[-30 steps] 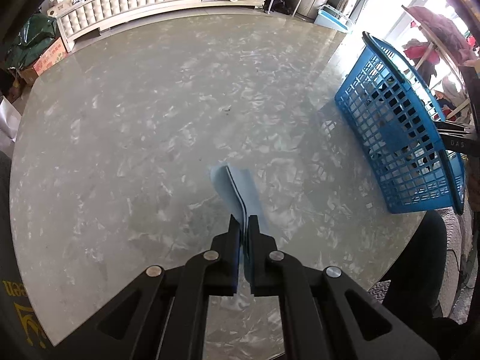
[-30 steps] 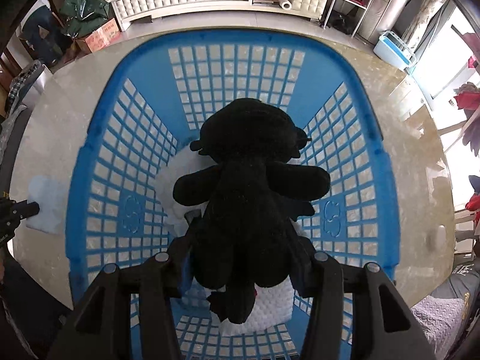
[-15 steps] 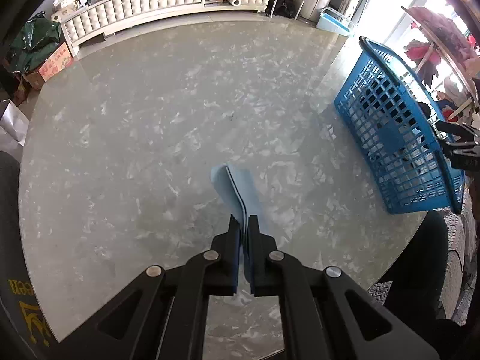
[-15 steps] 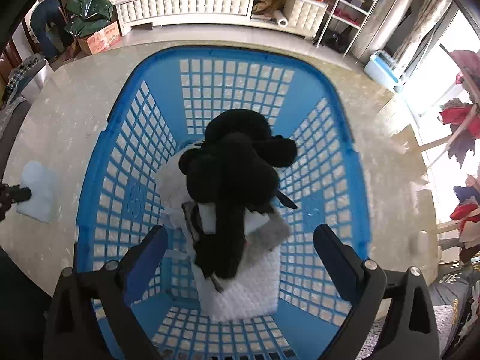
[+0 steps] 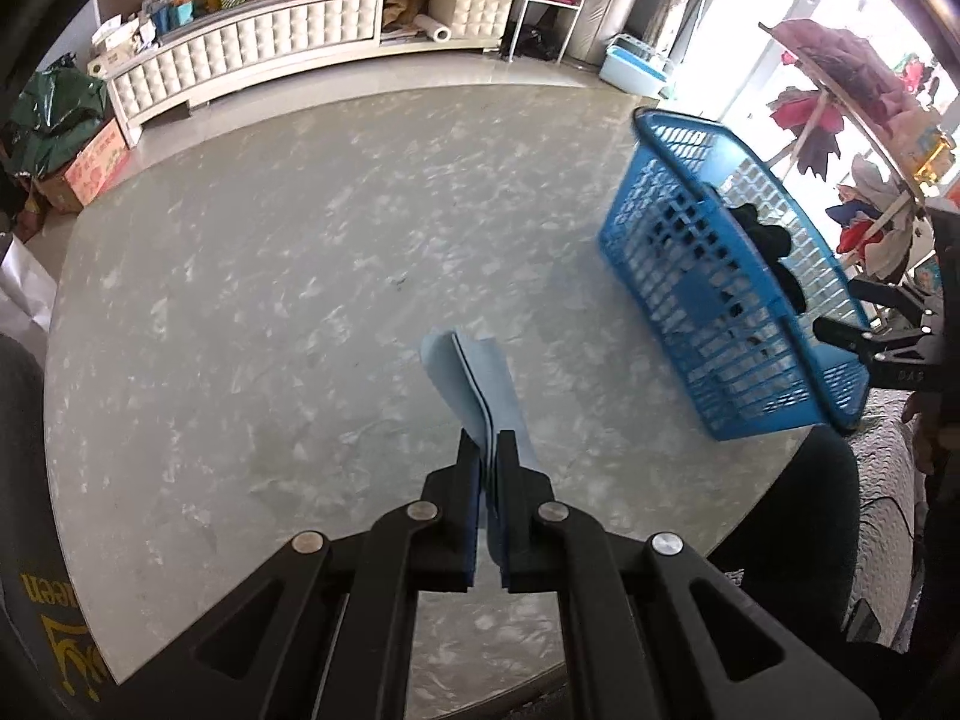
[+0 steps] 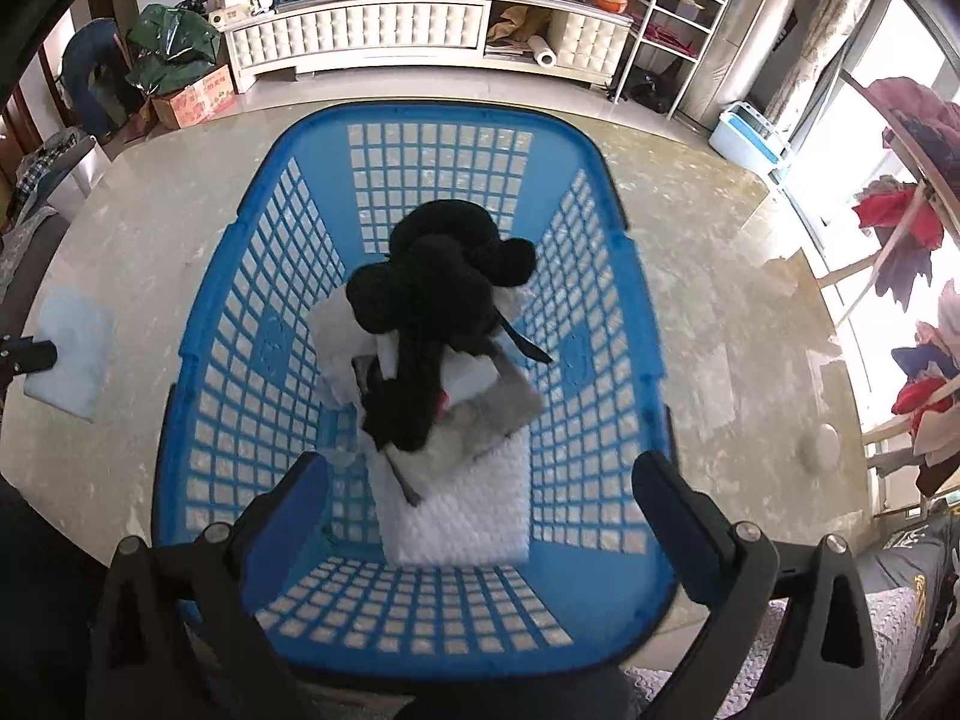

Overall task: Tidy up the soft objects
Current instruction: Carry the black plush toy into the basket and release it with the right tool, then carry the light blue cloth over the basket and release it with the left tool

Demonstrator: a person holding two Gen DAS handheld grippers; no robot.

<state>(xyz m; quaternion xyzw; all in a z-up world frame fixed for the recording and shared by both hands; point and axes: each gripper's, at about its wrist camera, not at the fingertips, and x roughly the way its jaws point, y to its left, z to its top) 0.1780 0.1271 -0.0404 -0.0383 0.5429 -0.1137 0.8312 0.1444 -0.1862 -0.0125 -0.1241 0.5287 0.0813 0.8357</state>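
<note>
Black plush toy (image 6: 444, 300) now in blue basket (image 6: 420, 132); right gripper (image 6: 474, 492) jaws just opened, empty. Left gripper (image 5: 487, 468) pinching light-blue cloth (image 5: 474, 378) (last item visible, still to basket).

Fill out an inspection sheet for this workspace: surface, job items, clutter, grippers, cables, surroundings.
Surface: round marble-look table, mostly bare.
Job's things: blue basket holds black plush toy on white pads and a grey piece; light blue cloth outside it.
Clutter: nothing seen on the table.
Grippers: left gripper shut on the cloth; right gripper open above the basket, jaws just opened, nothing between them.
Cables: nothing seen.
Surroundings: white cabinet, wire shelf, hanging clothes.
</note>
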